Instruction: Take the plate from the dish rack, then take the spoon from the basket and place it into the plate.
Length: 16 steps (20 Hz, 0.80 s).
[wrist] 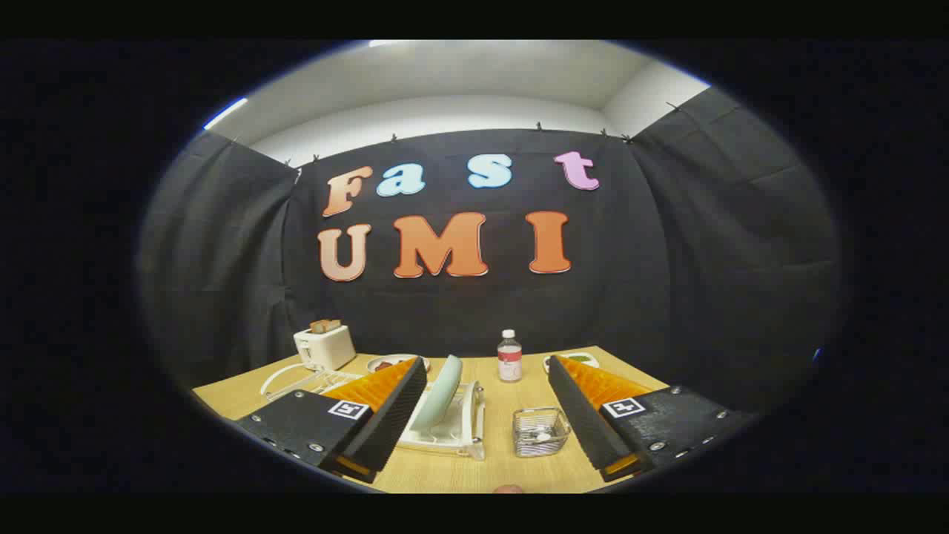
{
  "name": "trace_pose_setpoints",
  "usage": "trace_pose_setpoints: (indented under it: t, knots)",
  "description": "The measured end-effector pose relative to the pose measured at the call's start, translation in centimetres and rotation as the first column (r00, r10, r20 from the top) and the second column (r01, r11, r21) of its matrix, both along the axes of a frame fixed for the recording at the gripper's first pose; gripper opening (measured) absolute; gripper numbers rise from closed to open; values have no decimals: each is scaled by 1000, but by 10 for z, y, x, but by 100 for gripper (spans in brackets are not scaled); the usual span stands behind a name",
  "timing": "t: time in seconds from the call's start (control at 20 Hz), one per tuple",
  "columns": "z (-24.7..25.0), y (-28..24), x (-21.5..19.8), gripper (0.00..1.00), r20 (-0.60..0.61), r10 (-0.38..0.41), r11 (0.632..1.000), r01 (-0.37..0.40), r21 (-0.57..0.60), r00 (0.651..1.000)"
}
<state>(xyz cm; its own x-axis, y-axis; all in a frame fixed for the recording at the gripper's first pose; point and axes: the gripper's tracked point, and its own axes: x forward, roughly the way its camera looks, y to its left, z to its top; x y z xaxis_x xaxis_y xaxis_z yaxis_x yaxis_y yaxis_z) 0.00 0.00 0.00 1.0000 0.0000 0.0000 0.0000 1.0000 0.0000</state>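
Observation:
A pale green plate stands on edge in a white dish rack on the wooden table, just inside my left finger. To the right of the rack sits a small wire basket with the spoon lying in it, dimly seen. My gripper is open wide and holds nothing; the rack and basket lie between and below its fingers, some way ahead.
A white toaster with bread in it stands at the back left, its cord looping over the table. A clear bottle stands at the back centre. Two small dishes lie near the far edge.

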Motion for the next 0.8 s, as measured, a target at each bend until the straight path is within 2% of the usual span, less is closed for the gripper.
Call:
trace_pose_setpoints:
  t: [0.15, 0.8]
  knots:
    - [-2, 6, 1, 98, -7, 17, 999, -17, 31, 1000]
    - [-23, 1, 4, 98, -47, 14, 1000, -14, 4, 999]
